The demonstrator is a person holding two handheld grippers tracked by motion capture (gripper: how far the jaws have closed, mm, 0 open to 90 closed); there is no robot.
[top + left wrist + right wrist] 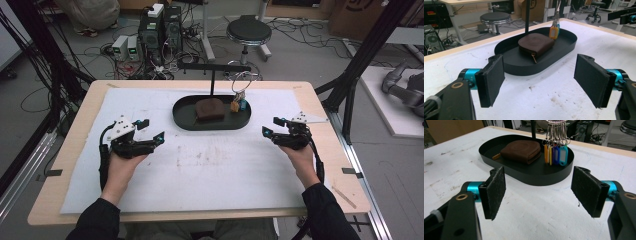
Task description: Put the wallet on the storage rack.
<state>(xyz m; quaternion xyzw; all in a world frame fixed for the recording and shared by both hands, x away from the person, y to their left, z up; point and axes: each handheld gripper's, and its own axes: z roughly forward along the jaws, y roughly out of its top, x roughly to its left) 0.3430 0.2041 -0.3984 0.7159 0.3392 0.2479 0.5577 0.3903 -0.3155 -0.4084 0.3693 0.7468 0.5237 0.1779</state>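
I work in a lab: computer towers (160, 27) and tangled cables (95, 50) cover the floor beyond my tabletop (60, 150), a black stool (248, 31) nearby, metal frame rails (367, 50) alongside.

No text, label, brand, number or sign could be read anywhere: the coloured key tags (556, 154) hanging over the black tray (529, 176) were blank or too small to make out, and the cardboard box (357, 17) behind the tabletop (70, 150) bore only a cut-off, illegible mark.
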